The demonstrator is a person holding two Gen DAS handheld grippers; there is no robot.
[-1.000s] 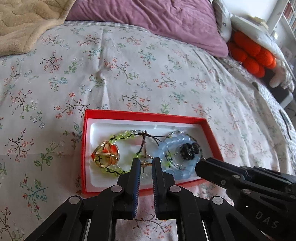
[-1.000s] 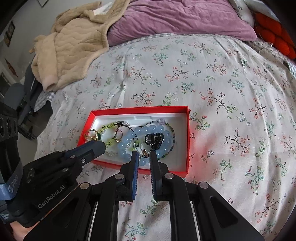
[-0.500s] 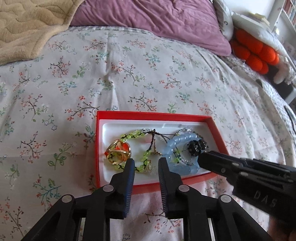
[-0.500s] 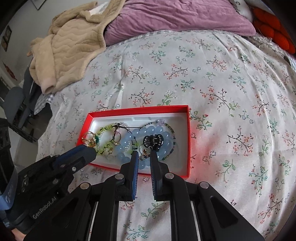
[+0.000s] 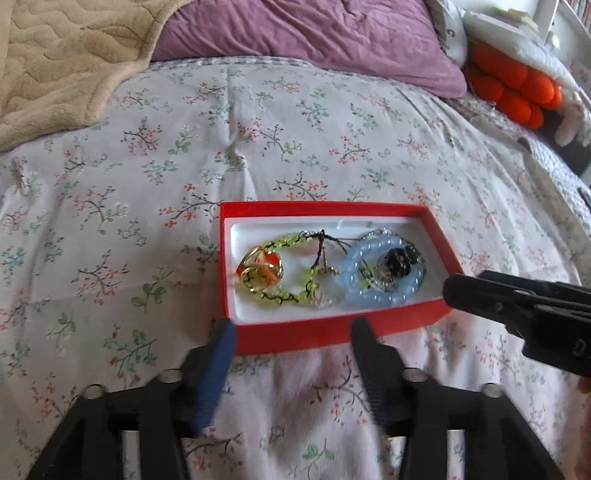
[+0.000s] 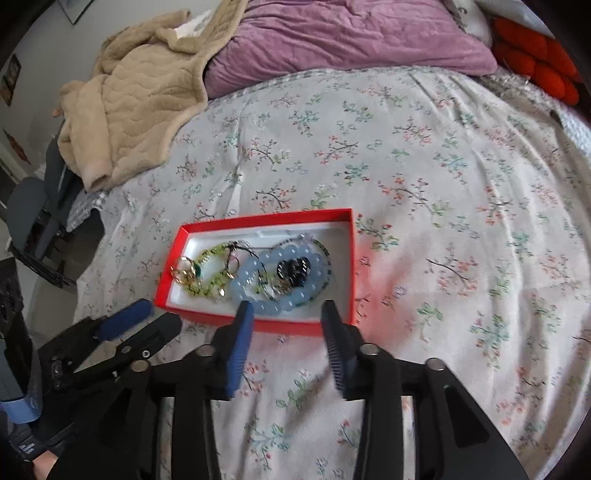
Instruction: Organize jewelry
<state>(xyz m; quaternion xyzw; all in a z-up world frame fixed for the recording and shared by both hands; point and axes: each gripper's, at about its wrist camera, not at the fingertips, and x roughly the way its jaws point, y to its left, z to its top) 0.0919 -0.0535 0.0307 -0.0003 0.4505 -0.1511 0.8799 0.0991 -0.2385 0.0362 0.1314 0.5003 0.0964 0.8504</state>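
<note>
My left gripper (image 5: 291, 325) stands wide open and holds nothing, just short of the red box's (image 5: 332, 334) near wall. My right gripper (image 6: 288, 308) is also spread wide and empty, at the same wall. Inside the box's white tray lie a gold and orange ring (image 5: 260, 269) at left, a green bead bracelet (image 5: 291, 295), then a pale blue bead bracelet (image 5: 384, 295) around a black piece (image 5: 400, 258). The box sits on a flowered bedspread (image 5: 147, 192); beyond, a purple pillow (image 5: 306, 33). No writing reads clearly

Floral bedspread (image 5: 258, 122); purple pillow (image 6: 347, 33) (beige blanket (image 6: 136, 99) beside)
</note>
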